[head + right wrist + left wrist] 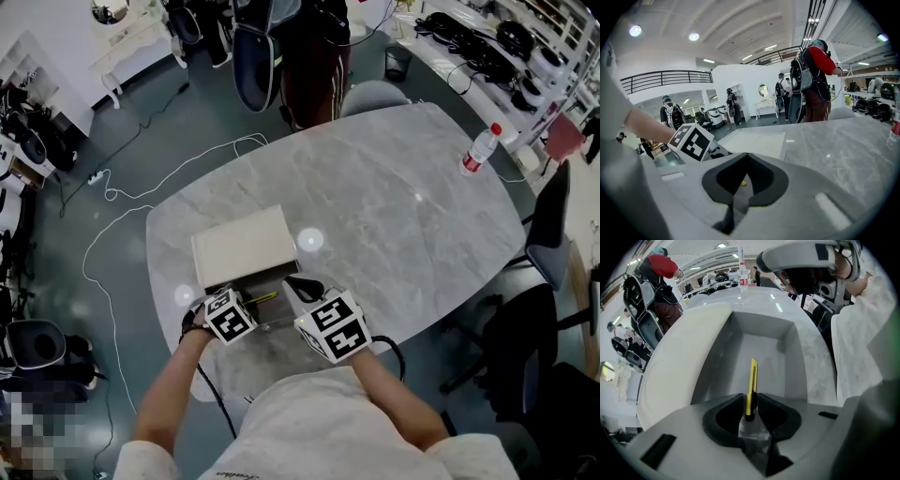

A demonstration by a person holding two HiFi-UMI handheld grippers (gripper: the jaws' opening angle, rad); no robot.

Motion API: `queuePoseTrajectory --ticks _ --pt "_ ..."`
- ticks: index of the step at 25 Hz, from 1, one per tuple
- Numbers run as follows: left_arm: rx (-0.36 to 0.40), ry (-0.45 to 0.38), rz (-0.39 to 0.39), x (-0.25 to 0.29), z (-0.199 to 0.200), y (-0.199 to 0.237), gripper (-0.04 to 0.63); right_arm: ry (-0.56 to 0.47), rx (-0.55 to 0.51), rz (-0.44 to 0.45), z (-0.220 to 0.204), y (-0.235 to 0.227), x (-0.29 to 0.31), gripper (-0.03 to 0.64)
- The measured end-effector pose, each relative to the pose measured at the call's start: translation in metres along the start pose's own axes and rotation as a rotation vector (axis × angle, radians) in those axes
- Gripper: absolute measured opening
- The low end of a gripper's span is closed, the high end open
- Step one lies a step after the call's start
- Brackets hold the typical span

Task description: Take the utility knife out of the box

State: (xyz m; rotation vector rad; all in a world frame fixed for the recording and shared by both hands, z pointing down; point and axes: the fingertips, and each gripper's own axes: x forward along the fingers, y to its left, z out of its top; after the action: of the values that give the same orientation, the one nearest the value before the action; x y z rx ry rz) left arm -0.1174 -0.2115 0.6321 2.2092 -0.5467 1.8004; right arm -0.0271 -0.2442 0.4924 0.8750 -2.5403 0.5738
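The left tool (751,401) is clenched on the black rear end of a yellow utility knife (752,380). That end is buried between the jaws, so only the front part of the handle shows, pointing forward over the grey inside of the open box (761,329). Whether the knife touches the box floor cannot be told. In the head view only a thin yellow sliver of it shows between the two tools, which cover most of the box's open part. The box's white lid (244,246) lies flat on the far side.

The right tool (747,159) is closed with nothing in it, its jaw tips meeting. A small yellow speck shows through the gap beneath them. It hangs just beside the left tool, whose marker cube (691,142) stands at the left of the right gripper view.

No brand or print can be read on the knife or the box. Well apart on the marble desk (394,216) stands a red-capped water bottle (480,148), its label too small to read. Print on the person's shirt is cut off at the head view's lower edge.
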Motion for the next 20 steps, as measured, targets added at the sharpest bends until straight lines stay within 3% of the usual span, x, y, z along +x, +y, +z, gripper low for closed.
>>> queuePoseTrajectory --ticks 8,16,20 --pt "-0.011 0.008 -0.046 0.0008 0.0046 -0.0047 0.061 0.000 0.000 -0.007 -0.0013 -0.0026 -0.0003 0.005" --pt "-0.006 0.000 -0.034 0.0006 0.0053 -0.0073 0.052 -0.003 0.003 -0.019 -0.0038 0.0015 -0.0042 0.005" --pt "-0.042 -0.028 -0.027 -0.0027 0.0077 -0.0068 0.052 -0.009 0.005 -0.029 -0.0048 0.0032 -0.0073 0.005"
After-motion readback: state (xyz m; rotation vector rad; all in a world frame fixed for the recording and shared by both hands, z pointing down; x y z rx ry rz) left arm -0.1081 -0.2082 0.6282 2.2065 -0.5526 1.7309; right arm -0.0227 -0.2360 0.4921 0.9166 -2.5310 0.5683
